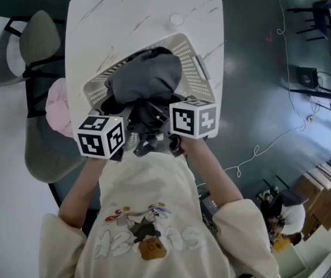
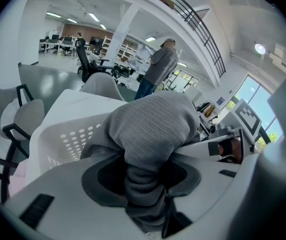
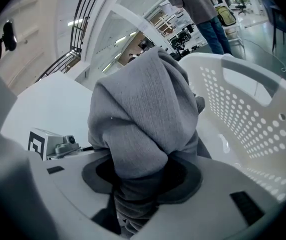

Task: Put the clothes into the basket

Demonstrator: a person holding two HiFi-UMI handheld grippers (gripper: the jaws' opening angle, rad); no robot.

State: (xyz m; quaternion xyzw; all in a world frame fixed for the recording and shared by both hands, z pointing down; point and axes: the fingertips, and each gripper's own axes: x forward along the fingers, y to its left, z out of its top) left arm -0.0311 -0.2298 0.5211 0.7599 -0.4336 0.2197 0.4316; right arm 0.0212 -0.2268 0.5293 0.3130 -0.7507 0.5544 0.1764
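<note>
A grey knitted garment (image 1: 148, 74) is bunched over the near rim of a white perforated laundry basket (image 1: 197, 74) on the white table (image 1: 95, 22). My left gripper (image 1: 127, 141) is shut on a fold of the grey garment (image 2: 150, 134); the cloth fills the space between its jaws. My right gripper (image 1: 168, 138) is shut on another fold of the same grey garment (image 3: 143, 119). Both grippers sit side by side at the basket's near edge, pointing down into it. The basket wall (image 3: 248, 114) rises right of the right gripper, and the basket wall (image 2: 67, 139) shows left of the left one.
A pink cloth (image 1: 58, 106) lies on a grey chair (image 1: 46, 149) left of the table. A small white round object (image 1: 177, 20) sits on the tabletop behind the basket. Another grey chair (image 1: 35, 42) stands further left. A person (image 2: 158, 66) stands in the background.
</note>
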